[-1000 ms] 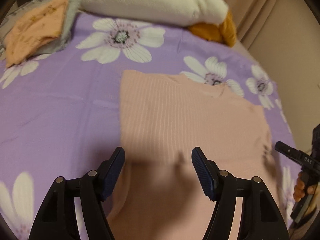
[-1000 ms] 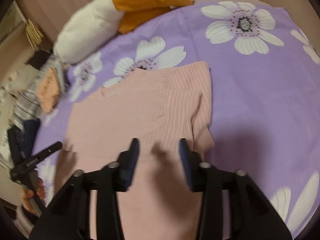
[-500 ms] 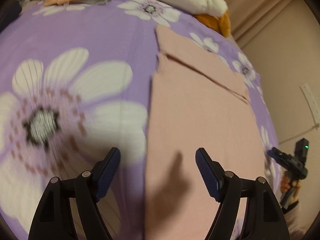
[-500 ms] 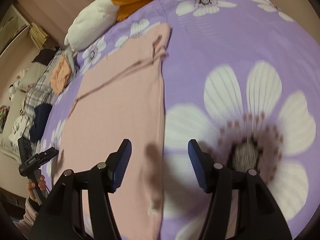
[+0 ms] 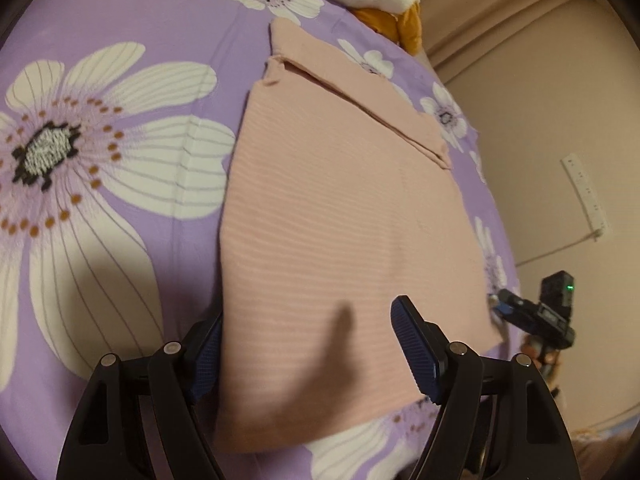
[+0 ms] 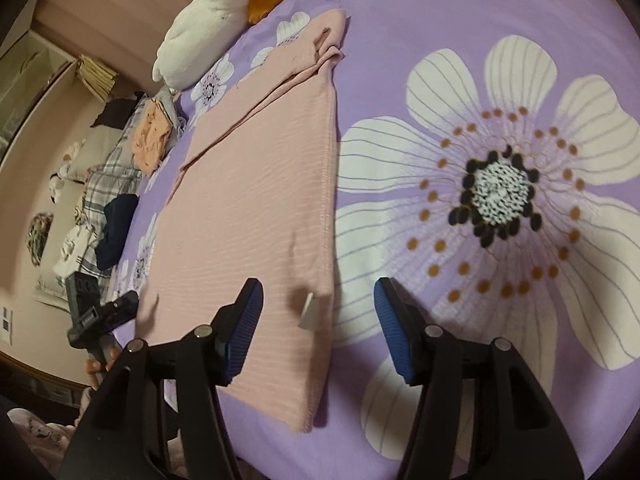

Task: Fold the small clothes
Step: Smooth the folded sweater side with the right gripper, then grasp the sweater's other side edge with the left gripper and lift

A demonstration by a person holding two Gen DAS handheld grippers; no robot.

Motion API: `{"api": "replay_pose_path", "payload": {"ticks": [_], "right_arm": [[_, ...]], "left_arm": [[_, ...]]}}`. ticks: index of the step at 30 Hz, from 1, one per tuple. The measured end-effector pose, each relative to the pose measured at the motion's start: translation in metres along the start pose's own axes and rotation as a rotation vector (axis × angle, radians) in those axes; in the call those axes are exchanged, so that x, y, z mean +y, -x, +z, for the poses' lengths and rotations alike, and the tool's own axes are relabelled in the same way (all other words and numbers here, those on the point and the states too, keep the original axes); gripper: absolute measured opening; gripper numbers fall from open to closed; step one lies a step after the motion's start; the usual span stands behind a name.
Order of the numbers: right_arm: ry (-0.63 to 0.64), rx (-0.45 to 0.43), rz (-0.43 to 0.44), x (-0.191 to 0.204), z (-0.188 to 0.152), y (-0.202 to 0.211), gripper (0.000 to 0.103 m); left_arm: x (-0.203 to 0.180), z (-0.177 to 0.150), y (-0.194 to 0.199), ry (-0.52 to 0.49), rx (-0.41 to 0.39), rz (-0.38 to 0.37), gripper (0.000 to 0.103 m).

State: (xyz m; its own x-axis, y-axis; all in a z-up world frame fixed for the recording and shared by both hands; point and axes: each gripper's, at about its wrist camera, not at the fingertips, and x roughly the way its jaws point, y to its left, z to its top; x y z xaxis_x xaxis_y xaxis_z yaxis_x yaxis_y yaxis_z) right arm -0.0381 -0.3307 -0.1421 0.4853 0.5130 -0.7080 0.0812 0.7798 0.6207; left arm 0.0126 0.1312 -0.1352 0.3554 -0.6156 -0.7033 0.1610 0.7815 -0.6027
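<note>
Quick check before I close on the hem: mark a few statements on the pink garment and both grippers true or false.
1. Both grippers are open. True: left gripper and right gripper are spread.
2. The pink garment hangs in the air. False: it lies flat on the floral sheet.
3. The right gripper straddles the garment's side edge. True.
4. A small white tag shows near the right gripper. True.
5. The garment is blue. False: pink.
</note>
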Motion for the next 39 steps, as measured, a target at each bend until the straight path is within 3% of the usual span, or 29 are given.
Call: {"api": "replay_pose_path", "payload": {"ticks": [7, 17, 18, 20, 22, 26, 27, 28, 39], "right_arm": [[-0.001, 0.036, 0.099, 0.009, -0.018, -0.003, 0.059], [0.019, 0.091, 0.17, 0.019, -0.049, -0.013, 0.035], [0.012, 0.082, 0.171, 0.02, -0.048, -0.017, 0.029], [0.001, 0.069, 0.169, 0.022, -0.045, -0.026, 0.019], [-0.008, 0.06, 0.166, 0.023, -0.042, -0.031, 0.01], [0.019, 0.041, 0.156, 0.028, -0.045, -0.02, 0.008], [0.036, 0.026, 0.158, 0.032, -0.046, -0.014, 0.007], [0.049, 0.007, 0.166, 0.037, -0.045, -0.009, 0.006], [0.258, -0.199, 0.249, 0.12, -0.005, 0.037, 0.005]], "left_arm": [[0.001, -0.007, 0.0, 0.039, 0.005, -0.089, 0.076], [-0.001, -0.021, 0.002, 0.089, 0.026, -0.212, 0.076], [-0.001, -0.02, 0.001, 0.1, 0.019, -0.216, 0.073], [0.002, -0.017, -0.003, 0.118, 0.009, -0.198, 0.053], [0.01, -0.013, -0.011, 0.159, 0.01, -0.184, 0.025], [0.014, -0.014, -0.004, 0.199, -0.02, -0.174, 0.019], [0.01, -0.014, 0.003, 0.185, -0.043, -0.163, 0.006], [0.009, -0.014, 0.007, 0.178, -0.058, -0.161, 0.0], [-0.078, 0.025, 0.073, -0.082, -0.297, -0.184, 0.0]]}}
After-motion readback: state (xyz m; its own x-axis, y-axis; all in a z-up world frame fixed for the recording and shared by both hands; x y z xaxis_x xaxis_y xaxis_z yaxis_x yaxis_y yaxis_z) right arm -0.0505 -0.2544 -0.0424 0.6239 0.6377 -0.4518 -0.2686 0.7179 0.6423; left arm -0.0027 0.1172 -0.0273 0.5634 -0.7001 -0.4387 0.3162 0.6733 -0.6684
